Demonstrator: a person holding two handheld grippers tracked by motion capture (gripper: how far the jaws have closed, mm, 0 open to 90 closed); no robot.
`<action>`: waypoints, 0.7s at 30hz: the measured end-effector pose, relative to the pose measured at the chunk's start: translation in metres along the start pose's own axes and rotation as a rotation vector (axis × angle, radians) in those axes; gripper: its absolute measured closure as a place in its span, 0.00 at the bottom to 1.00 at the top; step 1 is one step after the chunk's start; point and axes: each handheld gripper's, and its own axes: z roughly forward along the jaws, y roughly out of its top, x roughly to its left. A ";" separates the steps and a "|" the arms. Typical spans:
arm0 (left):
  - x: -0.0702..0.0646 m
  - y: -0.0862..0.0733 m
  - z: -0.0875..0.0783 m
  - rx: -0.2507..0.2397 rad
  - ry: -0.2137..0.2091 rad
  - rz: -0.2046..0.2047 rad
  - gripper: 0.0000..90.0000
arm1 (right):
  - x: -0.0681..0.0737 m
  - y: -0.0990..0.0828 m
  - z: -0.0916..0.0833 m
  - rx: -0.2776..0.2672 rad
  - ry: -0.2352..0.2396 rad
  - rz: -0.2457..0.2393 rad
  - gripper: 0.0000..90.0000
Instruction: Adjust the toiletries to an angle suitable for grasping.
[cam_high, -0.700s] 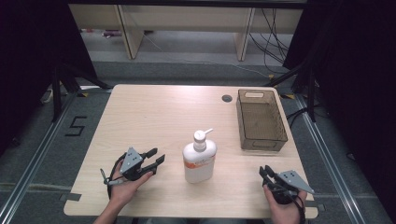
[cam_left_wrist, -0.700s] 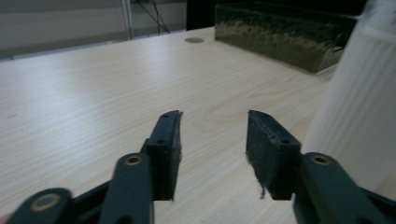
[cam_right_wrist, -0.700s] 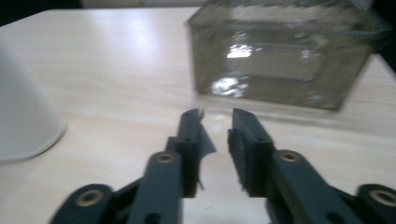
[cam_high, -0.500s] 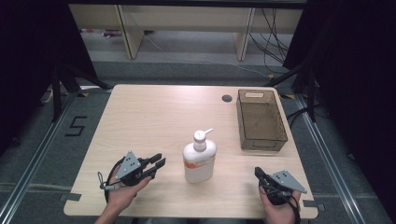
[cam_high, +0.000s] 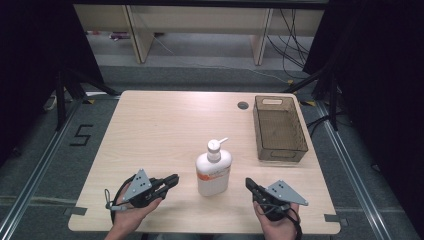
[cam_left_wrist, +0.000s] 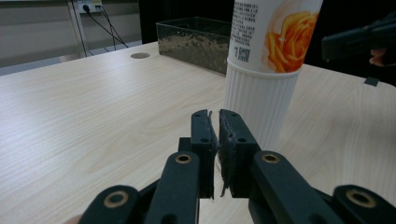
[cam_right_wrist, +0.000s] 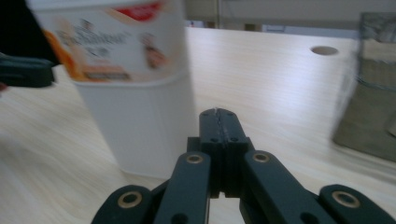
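Both grippers have shifted since the earlier high view: the left gripper (cam_high: 172, 178) has drawn back toward the near table edge and now points at the bottle base, while the right gripper (cam_high: 249, 183) has moved inward, closer to the bottle. The bottle itself has not moved.

1. Progress. Judged from the layout, handling has not started. The pump bottle (cam_high: 214, 172) stands upright on the table (cam_high: 150, 130), untouched, with a gripper on each side. Approach, grasp and any transfer are all left to do.

2. Gripper state. In the left gripper view the left gripper (cam_left_wrist: 218, 140) has its jaws pressed almost together with nothing between them; only a thin slit remains. In the right gripper view the right gripper (cam_right_wrist: 218, 122) has its jaws fully together, also empty.

3. Position of the bottle. The bottle sits near the table centre, toward the near edge. The left gripper lies at the bottle's 9 o'clock, near but apart. The right gripper lies at about 4 o'clock, also apart. The pump spout points toward 1 o'clock.

4. Containers. 1 clear brown bin (cam_high: 279, 129) stands at the bottle's 1 o'clock, well apart, near the right table edge. The bin appears empty. The bottle's fill level cannot be determined; its body is opaque.
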 end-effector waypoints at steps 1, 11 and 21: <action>0.001 -0.002 0.000 0.011 0.010 -0.002 0.92 | 0.004 0.003 0.003 -0.013 0.027 -0.017 1.00; 0.012 -0.009 -0.003 0.003 0.051 -0.008 0.89 | 0.028 0.025 0.027 -0.059 0.097 -0.065 1.00; 0.020 -0.013 -0.005 0.021 0.086 -0.012 0.85 | 0.024 0.029 0.035 -0.039 0.069 -0.053 1.00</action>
